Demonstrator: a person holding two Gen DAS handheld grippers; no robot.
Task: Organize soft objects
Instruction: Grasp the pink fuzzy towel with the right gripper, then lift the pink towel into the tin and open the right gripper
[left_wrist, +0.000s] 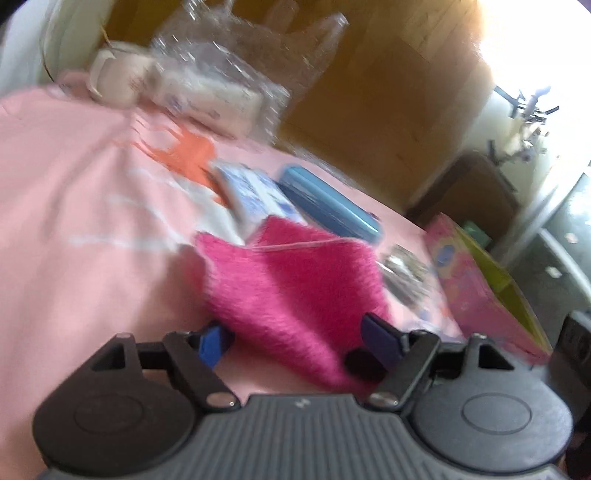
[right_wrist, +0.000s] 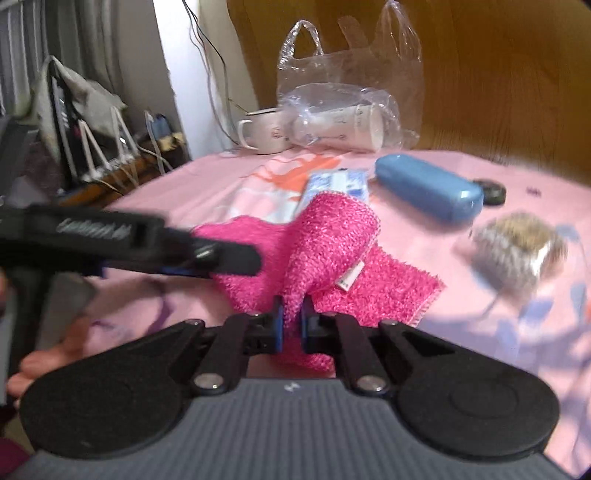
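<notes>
The bright pink towel (right_wrist: 332, 258) lies crumpled at the centre of the right wrist view, on a pale pink bedspread (right_wrist: 480, 350) printed with orange and blue shapes. The right gripper (right_wrist: 291, 325) sits at the lower middle of that frame with its blue-padded fingers (right_wrist: 279, 326) clenched on a raised fold of the towel — the cloth rises between the pads in a steep ridge toward the upper centre, while the rest spreads flat to the right, a white label showing on its edge. The left gripper (right_wrist: 207, 258) reaches in from the left edge of this view, its black finger lying against the towel's left side. In the left wrist view the left gripper (left_wrist: 295, 341) has its jaws spread apart, one blue pad (left_wrist: 210, 343) at lower left and the other at lower right, with a corner of the towel (left_wrist: 295, 288) lying loose between them and not pinched. Beyond the towel, toward the upper frame, are a blue-and-white packet (right_wrist: 336, 184), a blue case (right_wrist: 428, 192) and a cream mug (right_wrist: 264, 133) beside a clear plastic bag (right_wrist: 351, 96). At right sits a blurred, shiny wrapped bundle (right_wrist: 517, 251) — possibly something in clear film, though the blur hides what.
</notes>
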